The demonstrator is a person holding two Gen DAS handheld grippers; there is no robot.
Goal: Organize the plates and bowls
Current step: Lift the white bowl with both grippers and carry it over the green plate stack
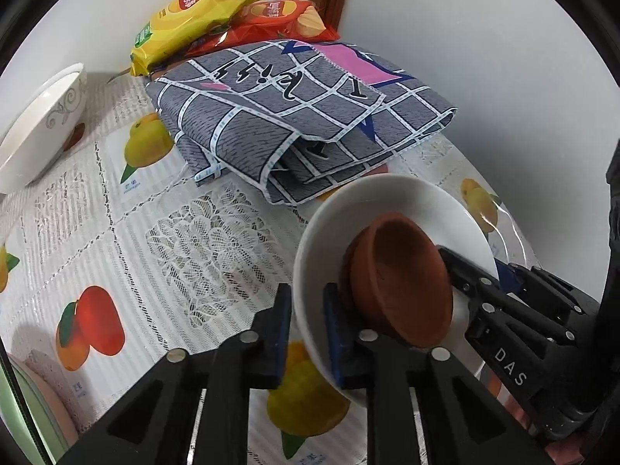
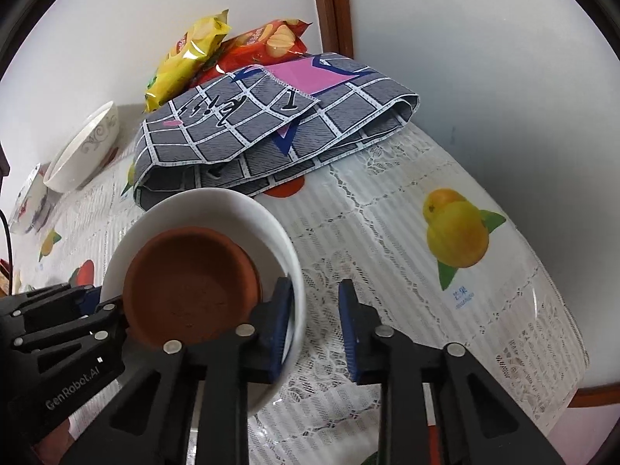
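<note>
A white bowl (image 1: 407,201) (image 2: 217,201) sits low over the fruit-print tablecloth with a smaller brown clay bowl (image 1: 403,271) (image 2: 186,279) leaning inside it. My left gripper (image 1: 308,329) straddles the white bowl's near rim, one pad outside and one inside, shut on the wall. At the opposite rim, my right gripper (image 2: 314,321) (image 1: 480,275) has one finger inside the bowl against the wall. Its outer finger stands off the rim with lace showing in the gap, so it is open. The left gripper (image 2: 97,302) also shows at the bowl's far side.
A folded grey checked cloth (image 1: 294,116) (image 2: 271,116) lies just behind the bowl, with yellow (image 1: 186,15) and red (image 1: 279,19) chip bags at the wall. A white patterned bowl (image 1: 42,124) (image 2: 81,151) stands far left. Stacked plates (image 1: 38,407) sit at the lower left. The table edge (image 2: 562,348) curves close on the right.
</note>
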